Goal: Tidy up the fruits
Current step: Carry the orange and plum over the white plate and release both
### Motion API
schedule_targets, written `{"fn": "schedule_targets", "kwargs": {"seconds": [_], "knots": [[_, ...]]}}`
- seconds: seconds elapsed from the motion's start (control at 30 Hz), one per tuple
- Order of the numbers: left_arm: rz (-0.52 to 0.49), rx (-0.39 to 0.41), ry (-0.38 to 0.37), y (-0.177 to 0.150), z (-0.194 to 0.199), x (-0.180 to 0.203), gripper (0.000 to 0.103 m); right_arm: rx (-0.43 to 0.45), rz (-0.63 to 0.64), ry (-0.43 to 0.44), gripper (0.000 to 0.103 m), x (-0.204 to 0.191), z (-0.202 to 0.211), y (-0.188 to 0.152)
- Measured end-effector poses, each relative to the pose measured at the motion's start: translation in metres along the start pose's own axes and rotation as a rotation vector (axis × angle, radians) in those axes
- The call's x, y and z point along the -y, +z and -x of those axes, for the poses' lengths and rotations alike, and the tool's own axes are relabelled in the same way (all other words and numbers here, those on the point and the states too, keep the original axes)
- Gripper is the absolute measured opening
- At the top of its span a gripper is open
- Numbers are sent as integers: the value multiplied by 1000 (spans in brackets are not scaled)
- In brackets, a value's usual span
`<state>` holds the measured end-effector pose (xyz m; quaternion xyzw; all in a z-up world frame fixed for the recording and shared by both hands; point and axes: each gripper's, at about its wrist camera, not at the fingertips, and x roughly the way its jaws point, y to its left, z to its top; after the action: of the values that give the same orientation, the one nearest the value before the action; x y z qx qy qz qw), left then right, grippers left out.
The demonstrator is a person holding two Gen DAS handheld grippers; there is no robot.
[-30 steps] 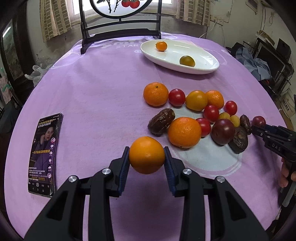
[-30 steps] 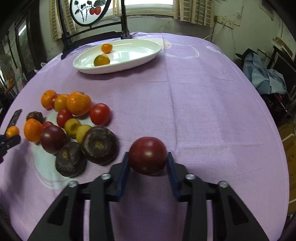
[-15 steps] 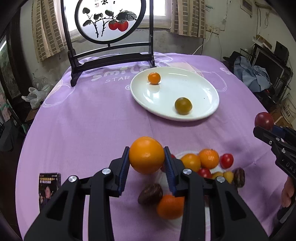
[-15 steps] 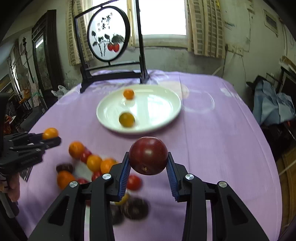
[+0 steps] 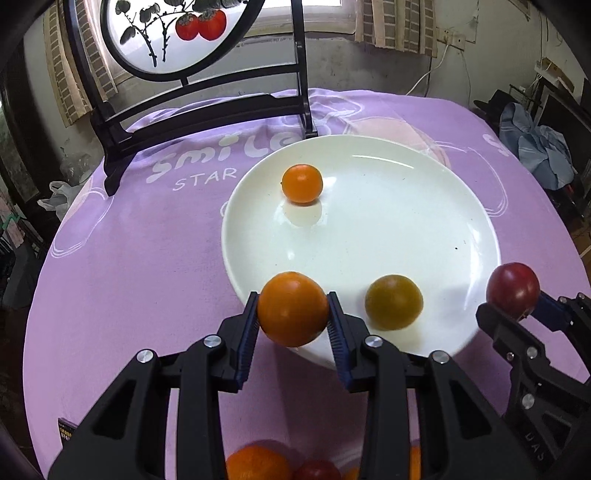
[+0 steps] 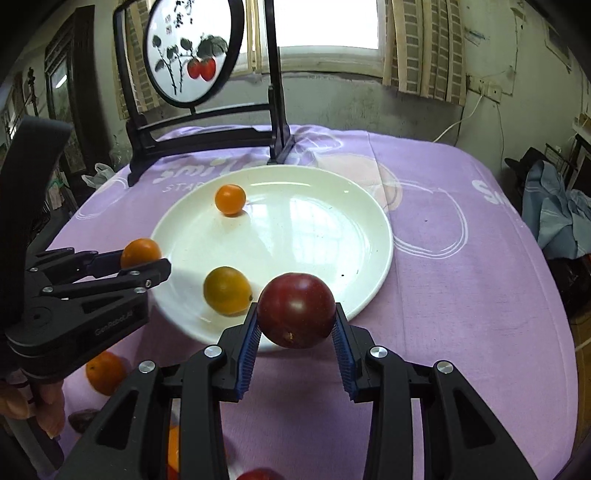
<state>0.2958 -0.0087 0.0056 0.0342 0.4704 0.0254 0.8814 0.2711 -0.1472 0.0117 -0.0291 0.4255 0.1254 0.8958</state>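
My left gripper (image 5: 292, 321) is shut on an orange fruit (image 5: 292, 308) and holds it over the near left rim of the white plate (image 5: 369, 173). My right gripper (image 6: 296, 325) is shut on a dark red plum (image 6: 296, 310) above the plate's (image 6: 362, 206) near rim. On the plate lie a small orange (image 5: 302, 183) at the back and a yellow-green fruit (image 5: 393, 301) near the front. In the right wrist view the left gripper (image 6: 147, 263) shows at the left; in the left wrist view the right gripper (image 5: 511, 306) shows at the right.
A black wooden stand with a round painted screen (image 5: 177, 33) rises behind the plate on the purple tablecloth (image 5: 129, 258). Loose oranges (image 6: 105, 372) and red fruits (image 5: 317, 470) lie on the cloth below the grippers. Clothing (image 6: 554, 214) lies beyond the table's right edge.
Both grippers have moved forward and closer to the plate, each still holding its fruit. The fruit pile has dropped to the bottom edge of both views.
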Motion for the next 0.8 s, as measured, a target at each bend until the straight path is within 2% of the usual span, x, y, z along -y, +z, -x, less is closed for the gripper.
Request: {"fn": "schedule_targets", "kwargs": {"seconds": [0.07, 0.1, 0.13, 0.17, 0.2, 0.23, 0.37, 0.47, 0.63, 0.8], "knots": [[10, -12, -7, 5, -11, 2, 35, -16, -7, 10, 40, 1, -8, 1], [23, -16, -11, 5, -14, 1, 41, -20, -11, 14, 46, 1, -10, 1], [42, -10, -16, 6, -14, 0, 53, -16, -14, 14, 48, 1, -9, 0], [50, 3, -29, 5, -11, 0, 59, -5, -14, 10, 48, 1, -6, -1], [57, 14, -32, 4, -6, -1, 73, 8, -7, 8, 48, 1, -2, -2], [64, 31, -28, 2, 0, -2, 76, 16, 0, 7, 48, 1, 2, -4], [29, 68, -36, -9, 24, -1, 76, 33, 1, 20, 50, 5, 20, -12], [31, 70, -51, -23, 40, -4, 80, 43, -4, 28, 57, 8, 35, -21], [10, 72, -71, -51, 63, -10, 88, 42, 24, 36, 63, 5, 59, -46], [10, 75, -70, -79, 78, -20, 89, 34, 80, 36, 71, -6, 78, -74]]}}
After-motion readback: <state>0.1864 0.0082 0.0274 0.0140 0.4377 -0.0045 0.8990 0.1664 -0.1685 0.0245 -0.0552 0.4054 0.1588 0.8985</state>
